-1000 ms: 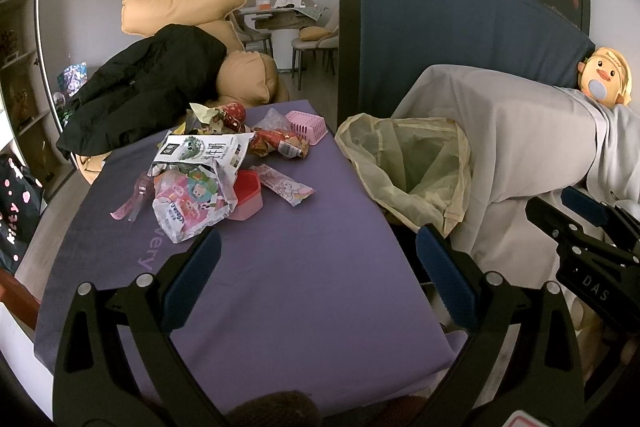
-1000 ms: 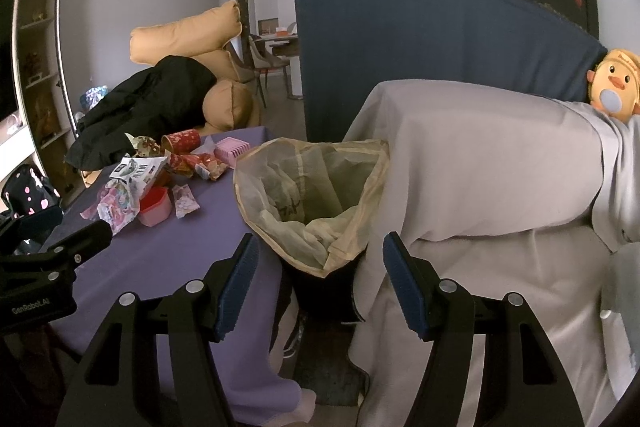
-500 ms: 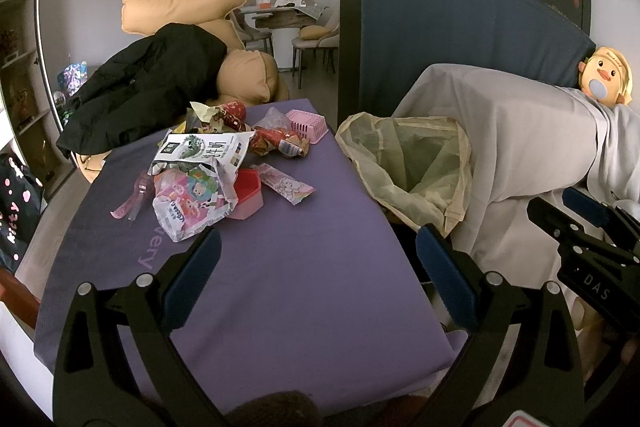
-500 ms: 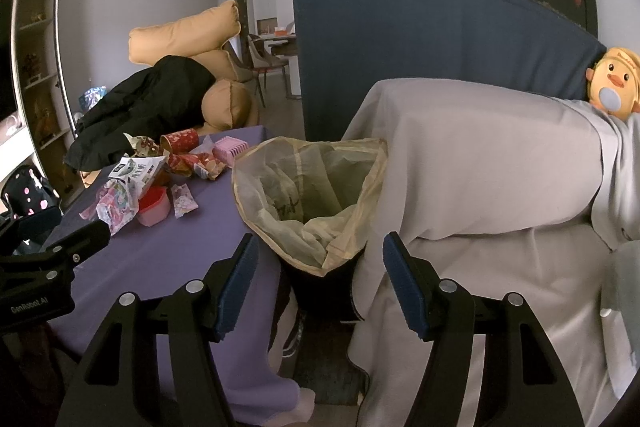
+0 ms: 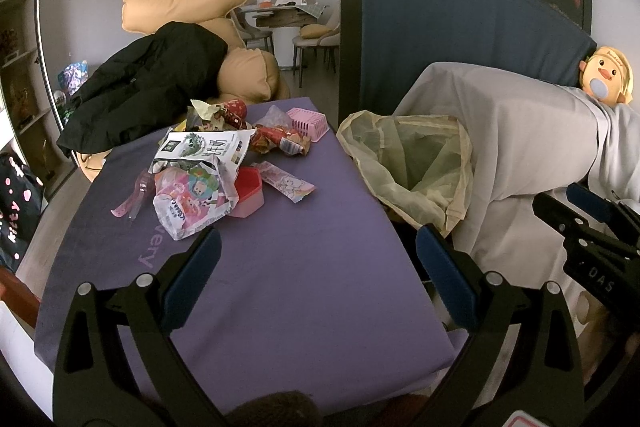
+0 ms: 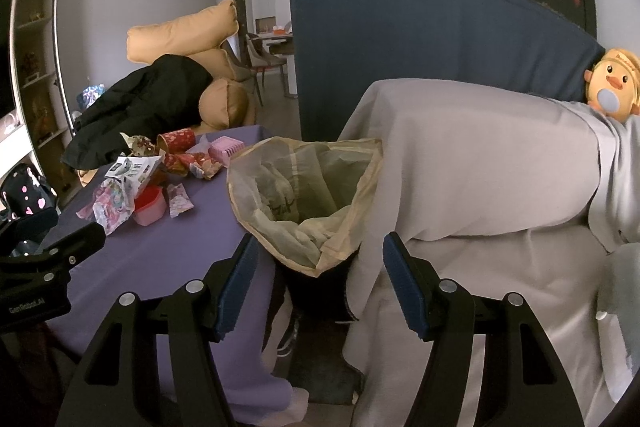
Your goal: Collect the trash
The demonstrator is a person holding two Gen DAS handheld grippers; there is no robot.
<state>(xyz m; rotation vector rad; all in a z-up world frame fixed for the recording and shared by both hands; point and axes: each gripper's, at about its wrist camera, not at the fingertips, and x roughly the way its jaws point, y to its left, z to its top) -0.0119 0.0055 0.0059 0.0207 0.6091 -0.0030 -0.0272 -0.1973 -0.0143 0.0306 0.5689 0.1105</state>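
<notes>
A pile of trash [image 5: 208,171] lies on the far left part of the purple table [image 5: 288,287]: snack wrappers, a white printed bag, a red box [image 5: 249,191], a pink basket [image 5: 307,123]. The pile also shows in the right wrist view [image 6: 140,187]. A bin lined with a yellowish bag [image 5: 412,163] stands at the table's right edge and shows in the right wrist view [image 6: 304,195]. My left gripper [image 5: 316,267] is open and empty over the near table. My right gripper [image 6: 320,287] is open and empty, just before the bin.
A sofa under a grey cover [image 6: 480,187] stands right of the bin, with a yellow duck toy [image 6: 612,87] on it. A dark blue cabinet [image 5: 440,39] is behind. Tan cushions and a black coat [image 5: 152,87] lie beyond the table.
</notes>
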